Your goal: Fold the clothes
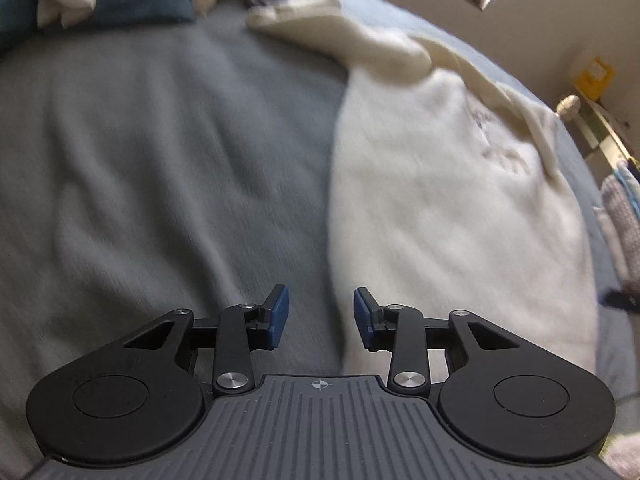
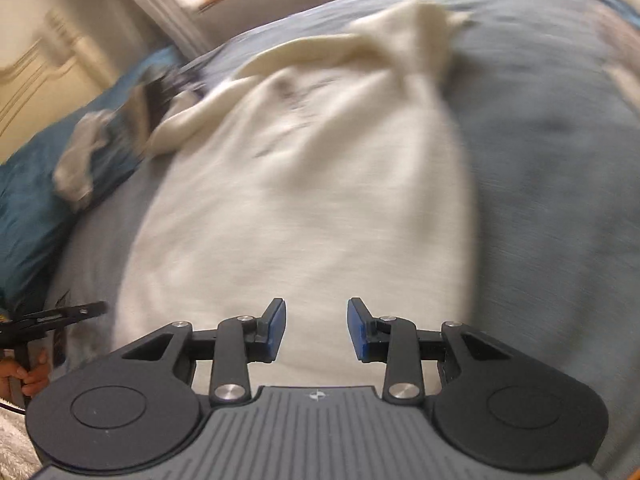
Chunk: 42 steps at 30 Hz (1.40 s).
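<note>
A cream sweater (image 2: 304,184) lies spread flat on the grey-blue bed (image 1: 160,140), body smoothed and sleeves thrown up toward the far end, laid out so a fold can begin; the left tongs (image 1: 321,318) hang spread and empty over its near left edge; the right tongs (image 2: 316,330), likewise spread and holding nothing, hover above its hem, probably poised to pinch it.
</note>
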Available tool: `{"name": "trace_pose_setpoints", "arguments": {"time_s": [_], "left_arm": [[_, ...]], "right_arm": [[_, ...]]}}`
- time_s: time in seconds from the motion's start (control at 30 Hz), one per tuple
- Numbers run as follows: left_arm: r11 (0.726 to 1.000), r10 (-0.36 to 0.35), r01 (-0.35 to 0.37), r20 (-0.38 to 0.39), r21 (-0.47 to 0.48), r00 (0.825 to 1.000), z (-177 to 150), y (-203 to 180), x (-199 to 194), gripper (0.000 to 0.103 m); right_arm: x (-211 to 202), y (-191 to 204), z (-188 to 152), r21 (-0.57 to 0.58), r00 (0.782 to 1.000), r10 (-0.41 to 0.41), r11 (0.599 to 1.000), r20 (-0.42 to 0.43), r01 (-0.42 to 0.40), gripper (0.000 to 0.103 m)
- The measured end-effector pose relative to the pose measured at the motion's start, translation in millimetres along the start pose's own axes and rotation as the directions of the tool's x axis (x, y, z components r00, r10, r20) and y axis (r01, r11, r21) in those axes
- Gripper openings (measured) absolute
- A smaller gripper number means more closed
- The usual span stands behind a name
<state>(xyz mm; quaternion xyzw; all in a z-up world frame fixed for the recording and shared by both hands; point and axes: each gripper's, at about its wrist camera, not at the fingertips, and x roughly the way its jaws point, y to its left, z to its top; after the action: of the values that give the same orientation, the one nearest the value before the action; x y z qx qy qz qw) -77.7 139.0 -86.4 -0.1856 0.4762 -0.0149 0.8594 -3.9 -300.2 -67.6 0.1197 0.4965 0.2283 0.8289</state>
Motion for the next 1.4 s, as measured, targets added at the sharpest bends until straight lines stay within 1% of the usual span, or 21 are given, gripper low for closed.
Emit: {"name": "trace_pose_setpoints", "arguments": {"time_s": [0.07,0.17,0.27,0.33,0.37,0.47,0.53,0.57,0.6,0.63,0.7,0.77,0.87,0.93,1.03,1.17,1.23,1.27,1.3,1.33,1.4], "left_arm": [[1.000,-0.011,0.011,-0.027,-0.022,1.000,-8,2,6,0.036],[0.999,-0.035,0.034,-0.024,-0.035,0.999,-16,5,5,0.036],[0.996,-0.068,0.066,-0.027,-0.062,0.997,-18,11,3,0.036],[0.992,-0.095,0.092,-0.029,-0.087,0.995,-17,16,1,0.036],[0.989,-0.109,0.106,-0.029,-0.101,0.994,-16,18,1,0.036],[0.971,-0.173,0.168,-0.017,-0.169,0.985,-10,26,3,0.036],[0.957,-0.214,0.208,-0.006,-0.204,0.977,-6,29,7,0.036],[0.950,-0.232,0.225,-0.004,-0.215,0.973,-4,30,10,0.036],[0.947,-0.244,0.237,-0.006,-0.219,0.970,-3,30,12,0.036],[0.946,-0.245,0.238,-0.006,-0.219,0.969,-1,29,16,0.036],[0.946,-0.248,0.241,-0.005,-0.217,0.969,2,28,22,0.036],[0.943,-0.258,0.253,0.004,-0.216,0.966,6,27,29,0.036],[0.946,-0.250,0.248,0.014,-0.210,0.968,11,26,42,0.036],[0.940,-0.261,0.258,0.018,-0.224,0.965,12,27,45,0.035],[0.942,-0.263,0.262,0.024,-0.208,0.964,11,26,43,0.034],[0.935,-0.276,0.274,0.026,-0.226,0.961,7,33,41,0.033],[0.938,-0.268,0.267,0.030,-0.220,0.963,6,32,40,0.031],[0.943,-0.253,0.255,0.036,-0.213,0.967,5,31,39,0.027],[0.948,-0.240,0.244,0.041,-0.206,0.970,3,30,39,0.026],[0.951,-0.228,0.234,0.050,-0.201,0.972,1,29,38,0.023],[0.957,-0.207,0.216,0.067,-0.192,0.976,-4,27,36,0.020]], "right_arm": [[22,20,2,-0.036,0.999,0.046,0.998,-0.020,-0.046,0.036],[45,45,4,-0.083,0.992,0.102,0.991,-0.072,-0.107,0.036],[62,75,-2,-0.194,0.979,0.157,0.965,-0.128,-0.179,0.037],[68,100,-9,-0.312,0.968,0.188,0.921,-0.164,-0.232,0.040],[71,114,-14,-0.375,0.962,0.201,0.890,-0.184,-0.257,0.042],[83,155,-33,-0.559,0.946,0.207,0.767,-0.249,-0.315,0.046],[92,178,-45,-0.637,0.942,0.189,0.698,-0.279,-0.328,0.048],[97,187,-49,-0.658,0.940,0.183,0.675,-0.289,-0.334,0.048],[100,193,-52,-0.666,0.938,0.182,0.664,-0.296,-0.339,0.048],[102,197,-54,-0.663,0.936,0.188,0.665,-0.297,-0.344,0.048],[102,198,-55,-0.643,0.933,0.202,0.680,-0.296,-0.352,0.048],[102,194,-55,-0.613,0.933,0.210,0.708,-0.292,-0.351,0.048],[101,183,-52,-0.564,0.940,0.202,0.758,-0.274,-0.327,0.048],[99,175,-48,-0.532,0.946,0.197,0.788,-0.257,-0.309,0.048],[97,165,-37,-0.489,0.955,0.200,0.825,-0.219,-0.285,0.048],[103,156,-8,-0.436,0.968,0.200,0.866,-0.148,-0.246,0.048],[110,153,12,-0.416,0.974,0.195,0.881,-0.114,-0.225,0.048],[115,153,23,-0.417,0.977,0.190,0.884,-0.095,-0.212,0.048],[119,156,34,-0.422,0.980,0.184,0.885,-0.075,-0.198,0.048],[124,159,44,-0.432,0.983,0.175,0.883,-0.056,-0.182,0.048],[137,167,67,-0.456,0.988,0.154,0.877,-0.032,-0.152,0.045]]}}
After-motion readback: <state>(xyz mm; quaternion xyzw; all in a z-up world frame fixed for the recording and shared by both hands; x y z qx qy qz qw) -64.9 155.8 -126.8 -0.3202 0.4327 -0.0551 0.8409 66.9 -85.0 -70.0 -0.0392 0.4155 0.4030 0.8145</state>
